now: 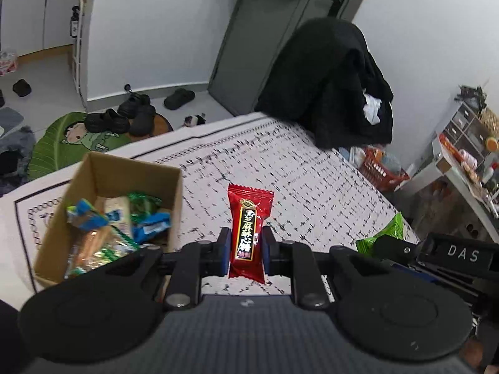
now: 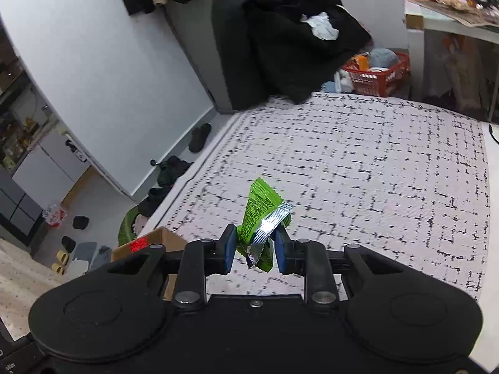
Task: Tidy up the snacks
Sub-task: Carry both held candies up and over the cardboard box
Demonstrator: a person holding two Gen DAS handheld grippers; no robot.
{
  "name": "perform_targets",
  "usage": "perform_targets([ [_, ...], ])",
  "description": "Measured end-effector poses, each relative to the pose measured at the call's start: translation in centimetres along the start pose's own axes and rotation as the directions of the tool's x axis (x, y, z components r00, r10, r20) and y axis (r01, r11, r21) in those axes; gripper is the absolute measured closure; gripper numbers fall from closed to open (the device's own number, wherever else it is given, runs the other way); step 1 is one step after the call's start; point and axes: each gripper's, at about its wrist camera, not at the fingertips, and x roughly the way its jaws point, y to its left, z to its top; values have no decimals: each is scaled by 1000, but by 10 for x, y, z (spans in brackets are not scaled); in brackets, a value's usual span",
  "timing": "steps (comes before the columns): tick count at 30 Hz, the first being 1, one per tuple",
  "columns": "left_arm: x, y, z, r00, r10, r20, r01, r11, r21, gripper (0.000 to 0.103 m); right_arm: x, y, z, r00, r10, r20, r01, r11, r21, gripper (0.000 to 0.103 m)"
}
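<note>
My left gripper (image 1: pixel 246 251) is shut on a red candy packet (image 1: pixel 248 233) with gold and black lettering, held upright above the patterned tablecloth (image 1: pixel 280 171). A cardboard box (image 1: pixel 103 168) with several green, blue and orange snack packets stands just to its left. My right gripper (image 2: pixel 254 246) is shut on a crumpled green snack packet (image 2: pixel 259 215) with a silver inside, held above the cloth. The box corner (image 2: pixel 149 241) shows at its lower left. The right gripper with the green packet (image 1: pixel 386 233) also shows at the right of the left wrist view.
A black coat (image 1: pixel 330 87) hangs over a chair at the table's far edge. A red basket (image 2: pixel 377 76) sits on the floor beyond. A cluttered side table (image 1: pixel 461 162) stands at the right. Shoes (image 1: pixel 124 115) and a green mat lie on the floor at left.
</note>
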Motion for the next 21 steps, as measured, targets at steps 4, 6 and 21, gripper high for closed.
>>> perform_targets([
  [4, -14, 15, 4, 1000, 5, 20, -4, 1000, -23, 84, -9, 17, -5, 1000, 17, 9, -17, 1000, -19, 77],
  [6, -20, 22, 5, 1000, 9, 28, -8, 999, -36, 84, -12, 25, -8, 1000, 25, 9, -24, 999, -26, 77],
  [21, -41, 72, 13, 998, 27, 52, -21, 994, -109, 84, -12, 76, -23, 999, 52, -10, -52, 994, -91, 77],
])
